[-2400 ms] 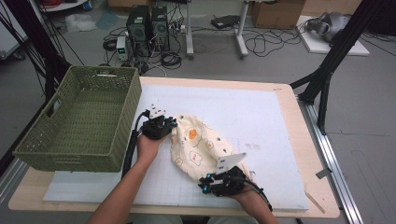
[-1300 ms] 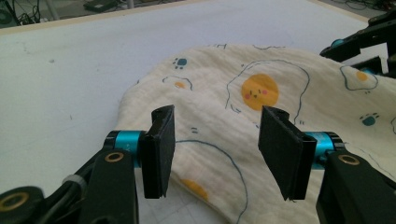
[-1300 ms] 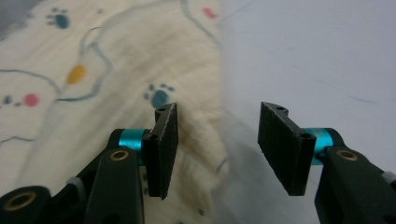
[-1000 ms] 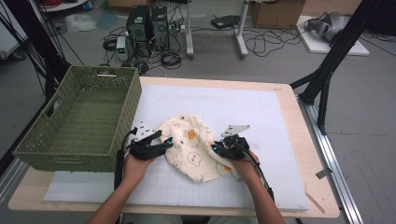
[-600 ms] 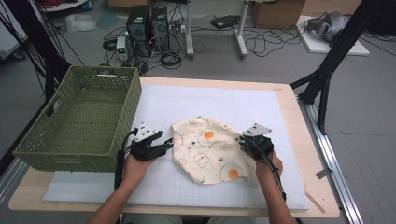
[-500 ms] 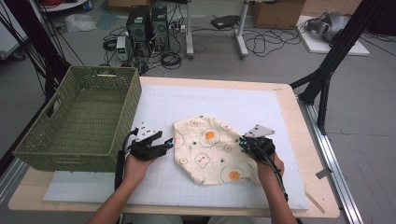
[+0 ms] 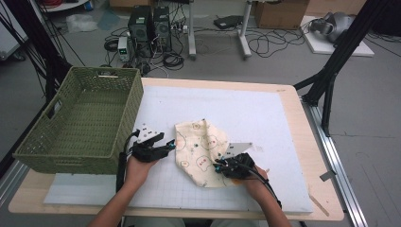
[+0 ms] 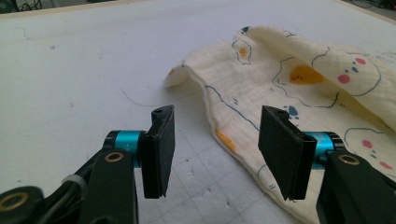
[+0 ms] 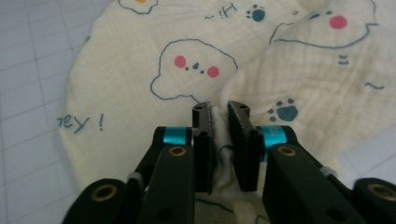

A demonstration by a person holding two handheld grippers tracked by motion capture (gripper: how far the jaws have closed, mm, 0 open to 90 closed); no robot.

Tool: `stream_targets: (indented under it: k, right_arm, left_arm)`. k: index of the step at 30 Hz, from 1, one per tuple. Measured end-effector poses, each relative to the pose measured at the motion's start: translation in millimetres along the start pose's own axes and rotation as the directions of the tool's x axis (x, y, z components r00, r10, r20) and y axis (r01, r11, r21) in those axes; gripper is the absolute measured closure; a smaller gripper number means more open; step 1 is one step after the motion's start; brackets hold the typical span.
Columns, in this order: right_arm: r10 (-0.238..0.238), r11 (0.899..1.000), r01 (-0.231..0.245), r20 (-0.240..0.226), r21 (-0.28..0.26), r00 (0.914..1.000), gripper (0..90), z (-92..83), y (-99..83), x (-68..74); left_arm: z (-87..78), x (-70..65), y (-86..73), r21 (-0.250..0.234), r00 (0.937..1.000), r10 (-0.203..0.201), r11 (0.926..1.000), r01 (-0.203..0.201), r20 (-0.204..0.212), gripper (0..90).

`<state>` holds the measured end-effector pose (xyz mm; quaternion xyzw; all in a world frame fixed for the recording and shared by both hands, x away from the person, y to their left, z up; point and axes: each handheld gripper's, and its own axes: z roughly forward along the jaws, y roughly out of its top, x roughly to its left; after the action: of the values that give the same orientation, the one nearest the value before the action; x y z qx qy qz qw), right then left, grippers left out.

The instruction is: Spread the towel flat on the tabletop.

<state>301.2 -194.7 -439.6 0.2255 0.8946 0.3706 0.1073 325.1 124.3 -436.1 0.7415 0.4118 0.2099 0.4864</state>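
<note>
While the right gripper (image 9: pixel 219 109) pinches the cloth (image 7: pixel 201 146), its jaws just easing apart, the left gripper (image 8: pixel 215 135) gapes empty.

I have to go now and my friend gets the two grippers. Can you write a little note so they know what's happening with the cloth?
Left hand-held gripper: jaws open, nothing between them, parked at the left edge of the cloth.
Right hand-held gripper: jaws nearly together with a fold of the cloth between them; they have just been opening, so treat that grip as loosening.
Cloth: cream, printed with cartoons, lying on the white mat, folded over on itself with its right part brought across toward the middle.
Green basket: at the table's left, nothing in it.
Done: one fold. Left, probably: finish folding; the cloth may go in the basket.
</note>
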Motion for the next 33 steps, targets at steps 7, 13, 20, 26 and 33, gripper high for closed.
stream_targets:
  k: [7, 13, 20, 26, 33]
  right_arm:
    - [0.091, 0.989, -0.089, 0.012, -0.121, 0.9958, 57.4, -20.4, 2.4, -14.5]
    - [0.206, 0.95, -0.168, 0.125, -0.262, 0.9705, 57.9, -50.6, 3.3, -45.0]
    - [0.294, 0.947, -0.249, 0.235, -0.202, 0.9266, 72.0, -40.1, -3.3, -77.4]
    - [0.224, 0.974, -0.214, 0.204, -0.07, 0.9531, 73.1, -6.3, 2.0, -76.5]
    - [0.306, 0.952, -0.297, 0.228, -0.072, 0.9244, 47.3, 12.6, 4.0, -81.6]
  left_arm:
    - [0.0, 0.2, 0.1, -0.001, 1.0, -0.002, 1.0, 0.002, 0.001, 46.1]
    - [0.0, -0.1, 0.2, -0.005, 1.0, -0.004, 1.0, 0.004, 0.003, 46.1]
    - [0.7, 0.2, 0.0, -0.003, 1.0, -0.004, 1.0, 0.004, 0.006, 46.0]
    - [1.5, 1.0, -0.3, -0.001, 1.0, -0.004, 1.0, 0.004, 0.007, 45.9]
    - [3.2, -0.8, -0.8, 0.004, 0.9999, -0.001, 1.0, 0.001, 0.011, 45.7]
